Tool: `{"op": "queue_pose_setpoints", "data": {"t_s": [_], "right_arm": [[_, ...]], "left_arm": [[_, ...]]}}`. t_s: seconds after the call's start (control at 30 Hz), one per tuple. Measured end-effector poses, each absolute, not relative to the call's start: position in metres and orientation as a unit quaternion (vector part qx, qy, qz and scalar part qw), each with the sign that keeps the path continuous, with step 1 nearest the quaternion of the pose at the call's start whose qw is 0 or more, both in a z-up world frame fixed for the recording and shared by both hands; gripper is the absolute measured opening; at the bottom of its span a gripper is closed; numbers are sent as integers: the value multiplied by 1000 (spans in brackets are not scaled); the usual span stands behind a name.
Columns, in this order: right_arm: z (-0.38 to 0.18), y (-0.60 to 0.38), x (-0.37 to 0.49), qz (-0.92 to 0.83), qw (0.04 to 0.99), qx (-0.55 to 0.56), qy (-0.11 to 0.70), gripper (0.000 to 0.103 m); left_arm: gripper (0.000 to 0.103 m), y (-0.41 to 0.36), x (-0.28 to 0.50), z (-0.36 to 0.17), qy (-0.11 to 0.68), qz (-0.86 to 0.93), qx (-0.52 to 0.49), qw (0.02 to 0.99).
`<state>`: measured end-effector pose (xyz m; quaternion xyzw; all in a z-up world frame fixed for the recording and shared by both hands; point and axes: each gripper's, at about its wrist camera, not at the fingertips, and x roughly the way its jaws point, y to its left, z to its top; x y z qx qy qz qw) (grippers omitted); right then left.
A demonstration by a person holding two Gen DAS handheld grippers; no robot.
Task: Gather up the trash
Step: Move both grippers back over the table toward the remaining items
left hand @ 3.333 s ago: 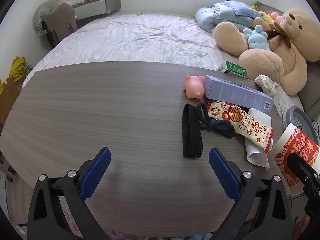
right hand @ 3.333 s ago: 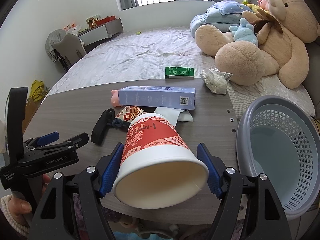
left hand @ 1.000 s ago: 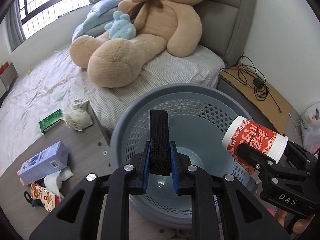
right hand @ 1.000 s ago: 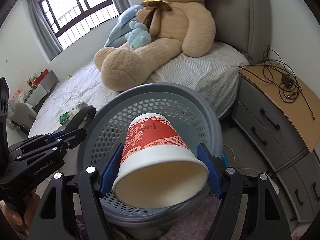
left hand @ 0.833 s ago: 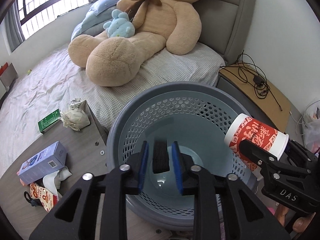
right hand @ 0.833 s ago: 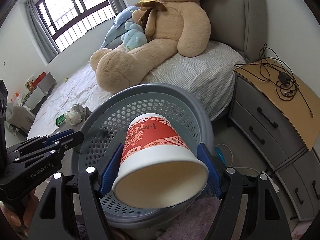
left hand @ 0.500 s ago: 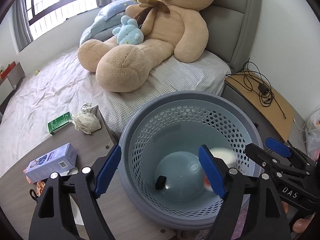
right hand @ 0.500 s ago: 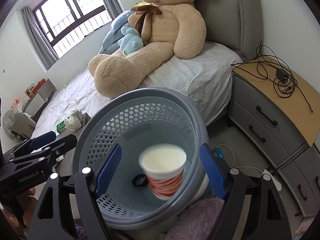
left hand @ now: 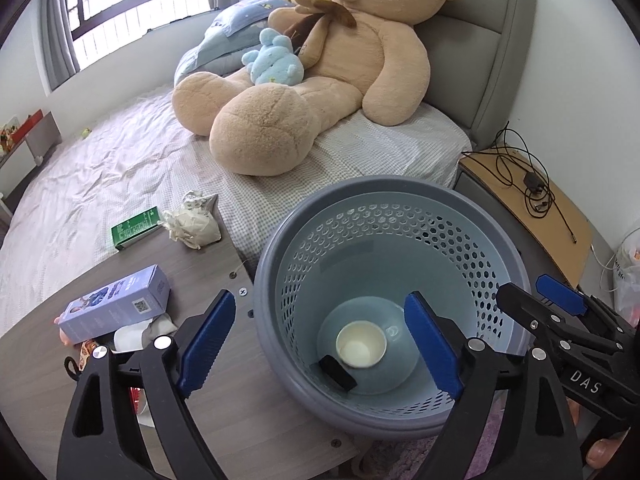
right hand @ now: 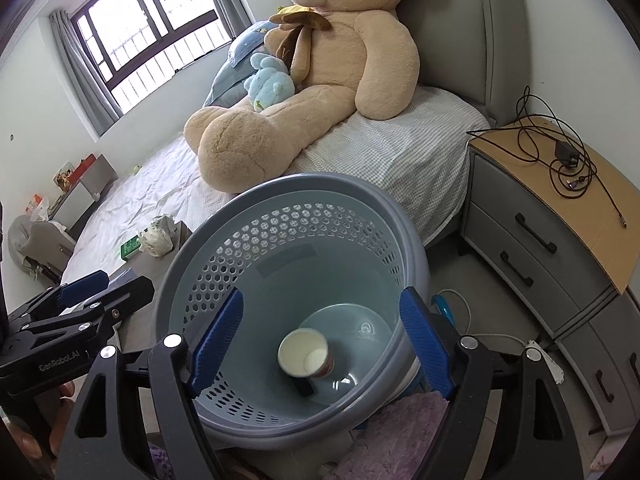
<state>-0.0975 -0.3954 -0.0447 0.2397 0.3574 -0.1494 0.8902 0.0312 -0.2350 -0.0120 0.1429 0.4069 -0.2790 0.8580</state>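
Note:
A grey perforated basket (left hand: 280, 240) (right hand: 192, 248) stands at the table's end. In its bottom a red-and-white paper cup (left hand: 361, 345) (right hand: 304, 354) stands upright beside a black strap (left hand: 337, 372) (right hand: 304, 387). My left gripper (left hand: 320, 344) is open and empty above the basket's near rim. My right gripper (right hand: 320, 340) is open and empty over the basket; it also shows at the right of the left wrist view (left hand: 560, 312). On the table lie a crumpled paper wad (left hand: 192, 224) (right hand: 158, 236), a purple box (left hand: 116, 304), a green box (left hand: 134, 226) and a red snack wrapper (left hand: 134, 394).
The wooden table (left hand: 248, 420) ends at the basket. A bed with a large teddy bear (left hand: 320, 80) lies behind. A nightstand (right hand: 560, 216) with cables stands at the right. A purple rug (right hand: 392, 440) lies below the basket.
Both grippers opened. The black strap dropped from my left gripper and the paper cup from my right into the basket, where they now rest at the bottom.

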Motion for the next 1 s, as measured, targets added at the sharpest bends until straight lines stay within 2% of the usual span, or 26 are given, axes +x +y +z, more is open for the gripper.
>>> {"op": "queue_pose_setpoints", "data": {"t_s": [0.4, 1.0], "right_arm": [[-41, -368, -93, -132, 893, 222, 368, 77], [-39, -297, -62, -77, 903, 181, 382, 77]], "left_arm": [[87, -198, 26, -13, 414, -255, 123, 865], [87, -86, 41, -19, 423, -159, 70, 889]]}}
